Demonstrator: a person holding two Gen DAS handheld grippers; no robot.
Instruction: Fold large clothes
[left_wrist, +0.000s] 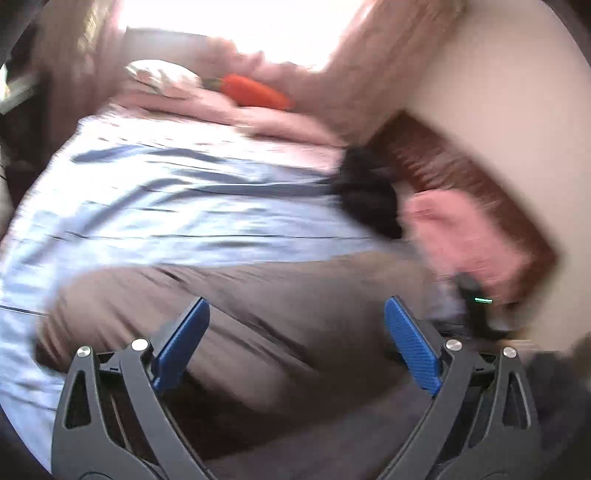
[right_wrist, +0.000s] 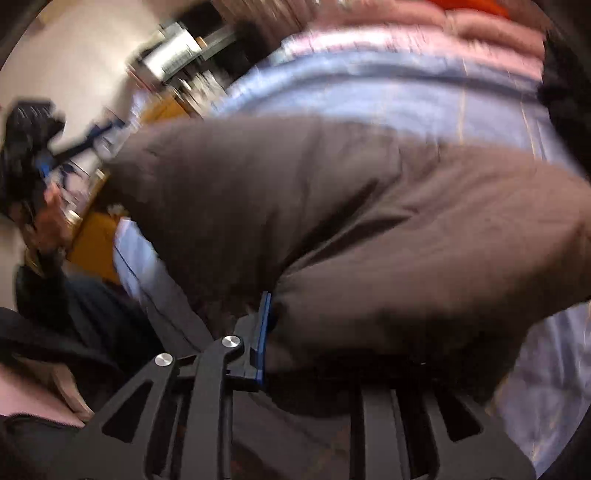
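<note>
A large brown garment (left_wrist: 258, 314) lies soft and limp on the bed (left_wrist: 147, 206), directly ahead of my left gripper (left_wrist: 297, 343), whose jaws stand wide and empty. My right gripper (right_wrist: 317, 343) pinches its bunched edge, one finger hidden by cloth. A hem is the best hold. Blue sheet beyond offers spreading room.

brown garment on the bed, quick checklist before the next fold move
1. Left tongs free: ok, open, nothing between the pads.
2. Right tongs holding the brown garment: ok, cloth covers one pad and bunches there.
3. Garment lies on the blue sheet: ok.
4. Garment flat: not ok, creased and humped.
5. Black item and pink cloth clear of it: cannot tell, blurred.
</note>
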